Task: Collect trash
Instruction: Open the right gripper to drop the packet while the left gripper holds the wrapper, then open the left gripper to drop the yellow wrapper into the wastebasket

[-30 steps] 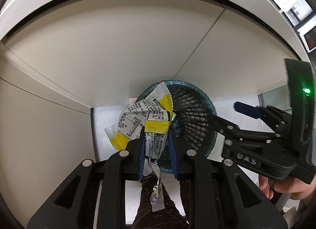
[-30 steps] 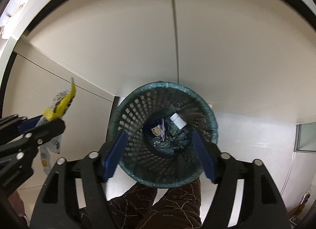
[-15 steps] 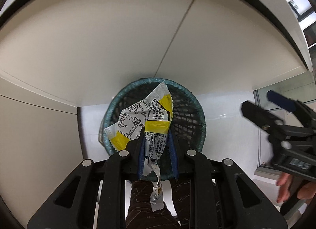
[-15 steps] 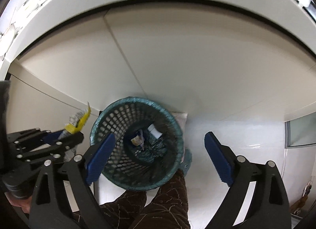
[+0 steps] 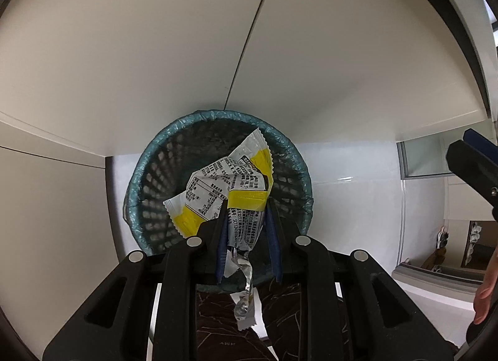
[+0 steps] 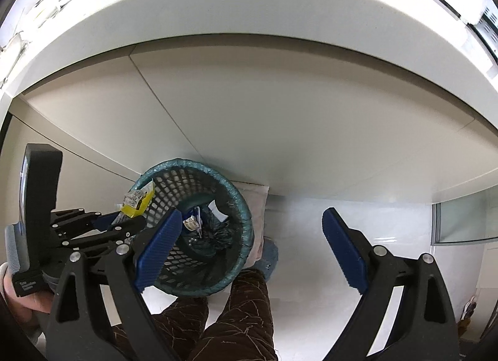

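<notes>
So closest to the left camera, the left tool [image 5: 246,230] has its blue pads pinched nearly together on a crumpled white and yellow snack wrapper [image 5: 230,186], and a twisted silvery tail of it dangles down below the fingers over the person's dark patterned trousers [image 5: 218,323]. The printed part of the wrapper fans out above the fingertips, right over the mouth of the wastebasket [image 5: 146,174], a dark mesh one lined with a teal plastic bag and standing on the white tiled floor [image 5: 351,205].

In the right view, the right tool [image 6: 249,246] is spread wide with nothing between its blue pads [image 6: 340,249]; one pad sits in front of the basket rim, the other is well off to the side over bare floor. Down inside the basket you can see some trash already there, a small blue and white packet [image 6: 193,221] and a white scrap on the crinkled liner. A blue slipper [image 6: 269,255] pokes out just beside the basket.

Behind it all are beige cabinet doors [image 6: 280,112], and above them the white surface [image 6: 218,15] edge with blurry stuff on top.
</notes>
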The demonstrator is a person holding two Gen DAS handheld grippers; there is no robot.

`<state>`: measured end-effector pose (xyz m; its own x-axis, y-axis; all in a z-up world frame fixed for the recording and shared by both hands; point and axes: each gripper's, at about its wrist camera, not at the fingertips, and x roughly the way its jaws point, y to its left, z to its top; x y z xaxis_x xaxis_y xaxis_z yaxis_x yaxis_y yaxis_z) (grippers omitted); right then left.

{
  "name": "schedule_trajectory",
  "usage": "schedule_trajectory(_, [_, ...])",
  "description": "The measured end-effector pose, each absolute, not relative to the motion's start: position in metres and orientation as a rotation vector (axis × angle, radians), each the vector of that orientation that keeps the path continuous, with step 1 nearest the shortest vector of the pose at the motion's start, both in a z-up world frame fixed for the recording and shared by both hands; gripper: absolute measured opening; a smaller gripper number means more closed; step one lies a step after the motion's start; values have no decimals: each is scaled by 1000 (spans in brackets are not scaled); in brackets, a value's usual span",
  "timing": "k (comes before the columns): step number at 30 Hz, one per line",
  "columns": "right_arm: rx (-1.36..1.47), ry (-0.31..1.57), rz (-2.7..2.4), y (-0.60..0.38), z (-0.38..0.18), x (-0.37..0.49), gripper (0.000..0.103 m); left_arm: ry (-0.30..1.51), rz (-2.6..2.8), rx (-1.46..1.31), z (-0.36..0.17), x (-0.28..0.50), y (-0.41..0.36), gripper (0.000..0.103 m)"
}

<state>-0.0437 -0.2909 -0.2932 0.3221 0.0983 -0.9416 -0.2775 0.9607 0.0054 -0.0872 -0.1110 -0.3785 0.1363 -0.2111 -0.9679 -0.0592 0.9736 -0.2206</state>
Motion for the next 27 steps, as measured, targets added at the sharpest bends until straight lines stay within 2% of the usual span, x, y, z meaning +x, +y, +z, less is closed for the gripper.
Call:
schedule_trajectory(14, [-190, 1214, 304, -292, -279, -38, 88, 1451, -101, -222, -392, -83, -122, 27])
schedule_trajectory(24, [-167, 1230, 275, -303, -284, -41, 88, 1440, -87, -227, -391, -81, -127, 49])
schedule_trajectory(26, [-162, 1231, 273, -303, -285, -41, 88, 1441, -85, -236, -389, -81, -125, 56])
schedule_trajectory(27, [-160, 1233, 274, -302, -286, -40, 88, 1434, -81, -243, -388, -81, -124, 63])
